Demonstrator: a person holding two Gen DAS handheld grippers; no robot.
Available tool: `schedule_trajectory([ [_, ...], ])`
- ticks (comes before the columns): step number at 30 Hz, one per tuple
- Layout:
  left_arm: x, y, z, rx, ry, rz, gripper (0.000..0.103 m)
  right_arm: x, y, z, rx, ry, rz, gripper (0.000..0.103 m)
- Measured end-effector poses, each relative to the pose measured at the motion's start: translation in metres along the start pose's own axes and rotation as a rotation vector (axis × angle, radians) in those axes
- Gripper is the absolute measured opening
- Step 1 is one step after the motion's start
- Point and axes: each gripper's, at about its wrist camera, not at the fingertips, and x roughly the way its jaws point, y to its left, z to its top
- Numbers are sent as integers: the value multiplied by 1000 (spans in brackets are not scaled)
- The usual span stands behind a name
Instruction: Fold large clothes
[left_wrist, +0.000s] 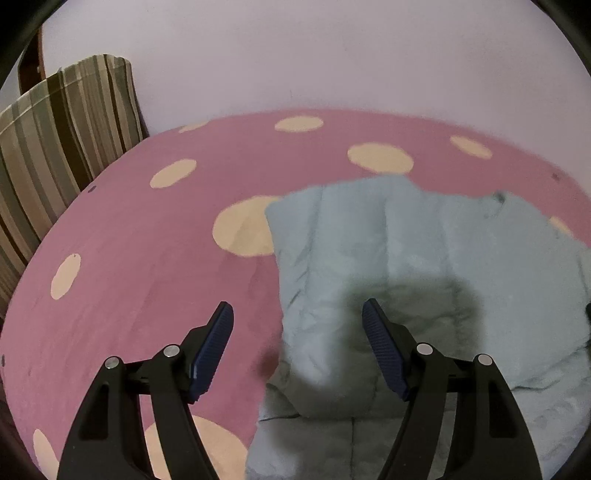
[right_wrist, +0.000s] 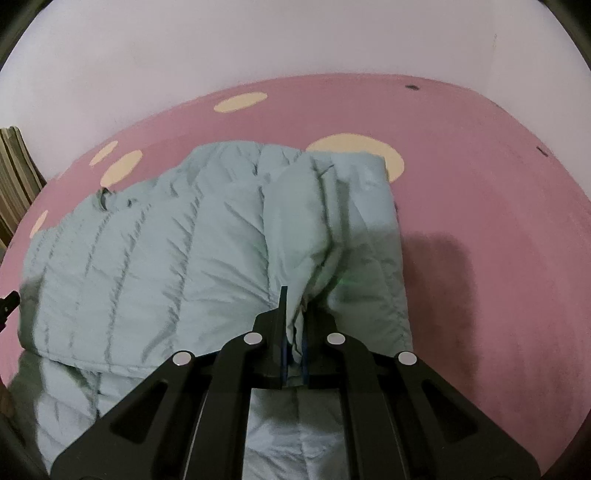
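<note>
Pale blue quilted jacket (right_wrist: 155, 266) spread on a pink sheet with cream dots (left_wrist: 122, 236), folded once, far edge short of the lilac wall (left_wrist: 332, 55). Wide bare pink to the right of the jacket's right edge and to the left of its left edge. Striped cushion (left_wrist: 62, 140) propped in the far left corner. Left gripper (left_wrist: 297, 332) above the jacket's left edge, jaws wide, nothing between. Right gripper (right_wrist: 293, 343) with jaws clamped on a fold of jacket fabric. Near part of the jacket cut off behind both grippers. No readable labels or writing.
</note>
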Motion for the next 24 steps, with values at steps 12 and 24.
schedule_trajectory([
  [12, 33, 2, -18, 11, 97, 31, 72, 23, 1, -3, -15, 55, 24, 7],
  [24, 6, -42, 24, 26, -38, -27, 71, -11, 59, 31, -81, -64, 101, 34],
])
